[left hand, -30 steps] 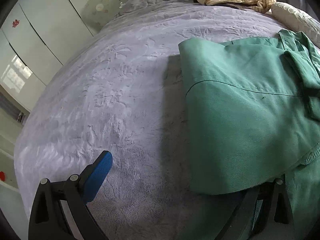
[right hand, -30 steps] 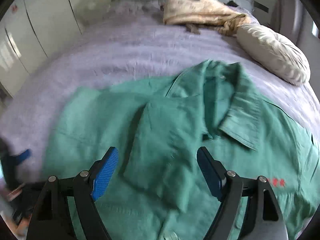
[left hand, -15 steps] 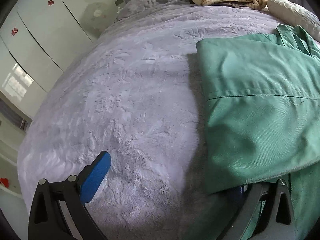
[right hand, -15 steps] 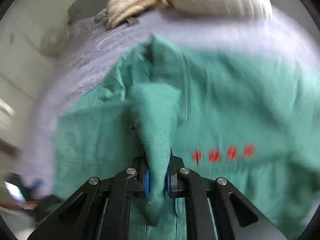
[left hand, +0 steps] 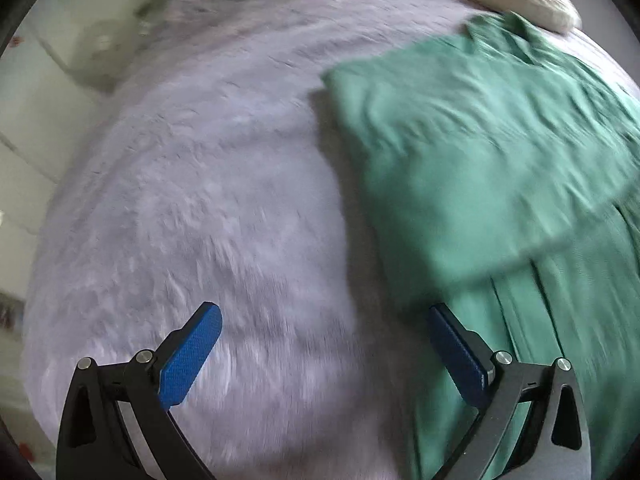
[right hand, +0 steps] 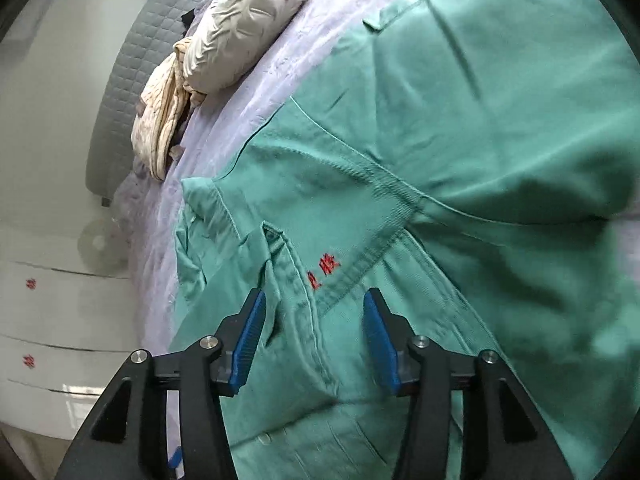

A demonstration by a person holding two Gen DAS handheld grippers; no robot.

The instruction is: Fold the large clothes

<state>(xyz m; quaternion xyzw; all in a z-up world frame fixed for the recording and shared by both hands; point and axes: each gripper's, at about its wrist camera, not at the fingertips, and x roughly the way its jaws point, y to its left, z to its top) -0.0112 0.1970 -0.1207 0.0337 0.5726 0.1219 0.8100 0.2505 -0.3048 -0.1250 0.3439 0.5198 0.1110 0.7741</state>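
Note:
A large green work shirt (left hand: 480,152) lies on the lilac bedspread (left hand: 208,184), its left side folded over the body. My left gripper (left hand: 320,344) is open and empty, above the bedspread at the shirt's left edge, with its right finger (left hand: 456,352) over the cloth. In the right wrist view the shirt (right hand: 460,160) fills the frame, with red embroidered characters (right hand: 324,272) on the chest. My right gripper (right hand: 316,328) is open just above the shirt front near the placket, and holds nothing.
A cream pillow (right hand: 248,20) and a beige crumpled blanket (right hand: 160,120) lie at the head of the bed by the grey quilted headboard (right hand: 132,68). White cupboards (right hand: 52,320) and a fan (right hand: 100,244) stand beside the bed.
My right gripper held a fold of the shirt half a second ago and has let go and opened. My left gripper has pulled back from under the folded edge and is fully in view.

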